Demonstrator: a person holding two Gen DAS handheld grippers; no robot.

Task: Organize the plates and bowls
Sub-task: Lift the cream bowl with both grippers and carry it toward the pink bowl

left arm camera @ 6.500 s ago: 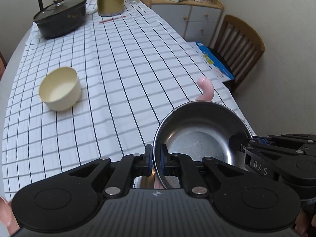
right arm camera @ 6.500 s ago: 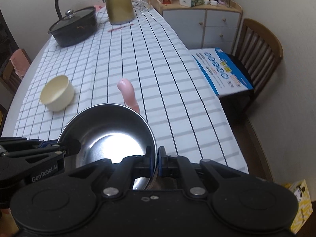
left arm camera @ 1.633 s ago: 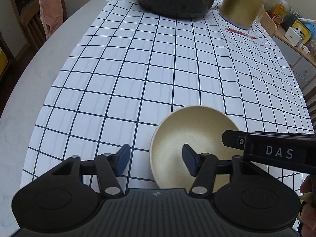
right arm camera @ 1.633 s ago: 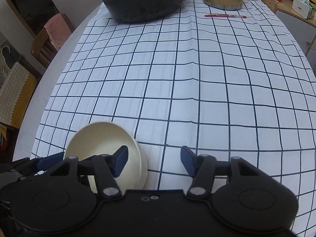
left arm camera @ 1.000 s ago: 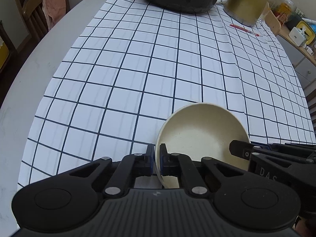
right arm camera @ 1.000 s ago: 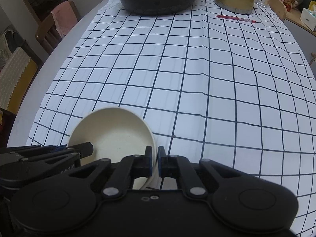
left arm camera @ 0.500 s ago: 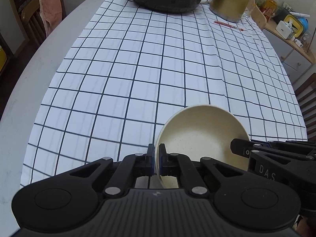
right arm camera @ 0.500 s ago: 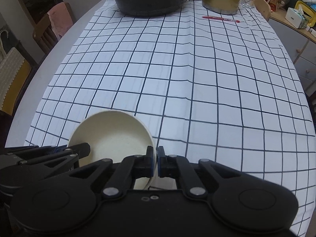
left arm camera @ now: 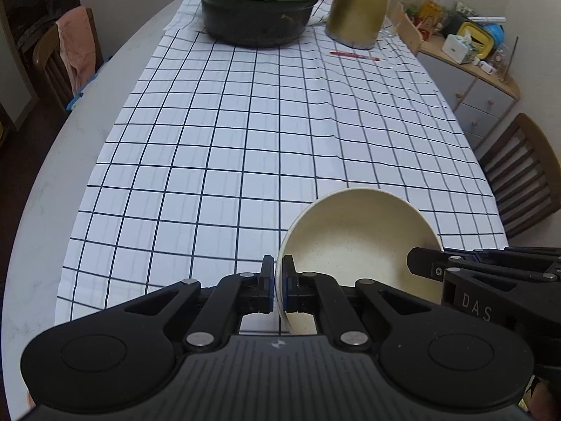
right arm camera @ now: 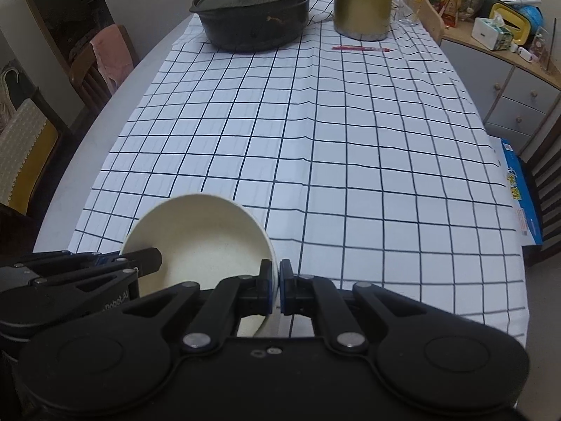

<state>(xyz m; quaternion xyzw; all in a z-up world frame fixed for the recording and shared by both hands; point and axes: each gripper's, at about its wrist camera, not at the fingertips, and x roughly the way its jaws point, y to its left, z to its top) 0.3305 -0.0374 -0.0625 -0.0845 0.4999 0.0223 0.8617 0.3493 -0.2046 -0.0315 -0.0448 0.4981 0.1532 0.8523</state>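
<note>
Two grippers clamp the cream bowl (left arm camera: 361, 242): my left gripper (left arm camera: 277, 286) pinches its left rim, my right gripper (right arm camera: 275, 286) the right rim. A moment ago it sat lower; now it hangs above the near checked tablecloth (left arm camera: 245, 133), ready for carrying.

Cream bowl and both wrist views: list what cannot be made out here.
- Cream bowl: its underside and near rim, hidden in both wrist views by the left gripper and right gripper, whose jaws are shut on the rim.
- Where the bowl is headed: out of frame in both views.
- Red pen: markings too small.
- Sideboard clutter: small and distorted at the fisheye edge.
</note>
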